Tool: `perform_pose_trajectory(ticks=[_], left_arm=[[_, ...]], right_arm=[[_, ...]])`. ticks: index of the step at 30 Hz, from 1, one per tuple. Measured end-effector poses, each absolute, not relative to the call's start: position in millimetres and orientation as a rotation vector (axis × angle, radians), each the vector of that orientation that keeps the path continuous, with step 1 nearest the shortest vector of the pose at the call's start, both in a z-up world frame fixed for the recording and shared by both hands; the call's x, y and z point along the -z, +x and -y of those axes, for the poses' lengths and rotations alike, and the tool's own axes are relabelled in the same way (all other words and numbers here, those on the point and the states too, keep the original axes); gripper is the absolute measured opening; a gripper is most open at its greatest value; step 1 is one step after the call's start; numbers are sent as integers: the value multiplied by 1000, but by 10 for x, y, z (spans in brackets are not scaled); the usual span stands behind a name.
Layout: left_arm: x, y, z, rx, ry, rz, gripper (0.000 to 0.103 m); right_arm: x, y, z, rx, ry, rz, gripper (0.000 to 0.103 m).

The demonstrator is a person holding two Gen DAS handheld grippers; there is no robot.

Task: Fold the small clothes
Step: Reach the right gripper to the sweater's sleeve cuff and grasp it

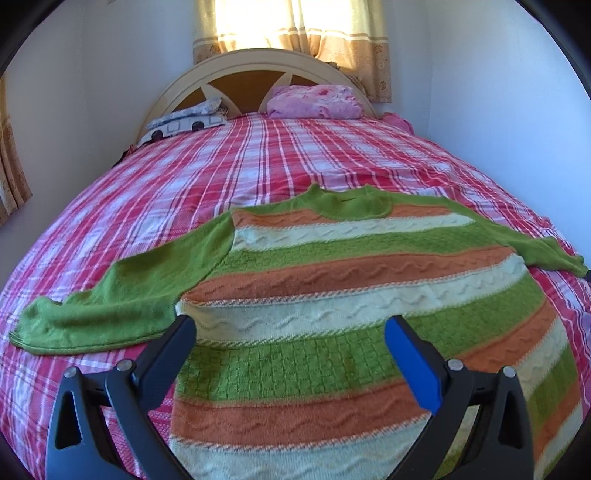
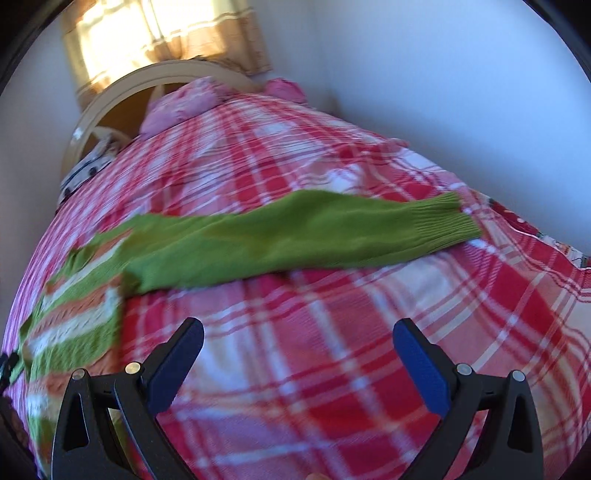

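Observation:
A small knitted sweater (image 1: 351,280) with green, orange and cream stripes lies flat on the bed, neck toward the headboard, both green sleeves spread out sideways. My left gripper (image 1: 290,328) hangs open above the sweater's lower body, nothing between its fingers. In the right wrist view the sweater's right sleeve (image 2: 295,240) stretches across the bedspread, its ribbed cuff (image 2: 450,221) at the right. My right gripper (image 2: 298,332) is open over bare bedspread, a little short of that sleeve. The striped body (image 2: 74,314) shows at the left edge of that view.
The bed is covered by a red, pink and white plaid bedspread (image 1: 258,162). A pink pillow (image 1: 314,101) and a patterned pillow (image 1: 184,122) lie against the curved headboard (image 1: 236,62). White walls flank the bed; a curtained window (image 1: 291,26) is behind it.

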State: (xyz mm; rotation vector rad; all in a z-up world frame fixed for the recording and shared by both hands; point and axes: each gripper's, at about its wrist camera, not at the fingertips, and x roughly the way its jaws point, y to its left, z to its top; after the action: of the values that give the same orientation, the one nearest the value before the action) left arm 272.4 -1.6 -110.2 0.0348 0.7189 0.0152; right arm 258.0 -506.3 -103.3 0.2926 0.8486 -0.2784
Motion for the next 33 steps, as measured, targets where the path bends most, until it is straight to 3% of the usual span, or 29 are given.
perform_pose_trajectory(ticks=[3,13,20,24,26,28,33], left_arm=[[1200,2762,16,-23,38,-739,103],[1340,2801,-4,-2,7,-772,103],[1373,2828,13,0,17,-778,103],[1384,2827,24,2,24,-781,103],[1390,2832,33,-1,31,-782,103],[1394,2832,30,-8,33,-783,103],[1404,2837,20,-10,29,-786,103]], right_arm=[[1063,2664,5313,337,311,-859,100],[1167,2717,6064,461,509,-843,74],[1254,2805,6311,488,592,-842,64],[1285,2919,6370,473,594,-839,47],[1307,2972,6403,474,586,-839,35],[1321,3003,6439,467,593,-833,14],[1226,3037,6409,424,600,-786,5]])
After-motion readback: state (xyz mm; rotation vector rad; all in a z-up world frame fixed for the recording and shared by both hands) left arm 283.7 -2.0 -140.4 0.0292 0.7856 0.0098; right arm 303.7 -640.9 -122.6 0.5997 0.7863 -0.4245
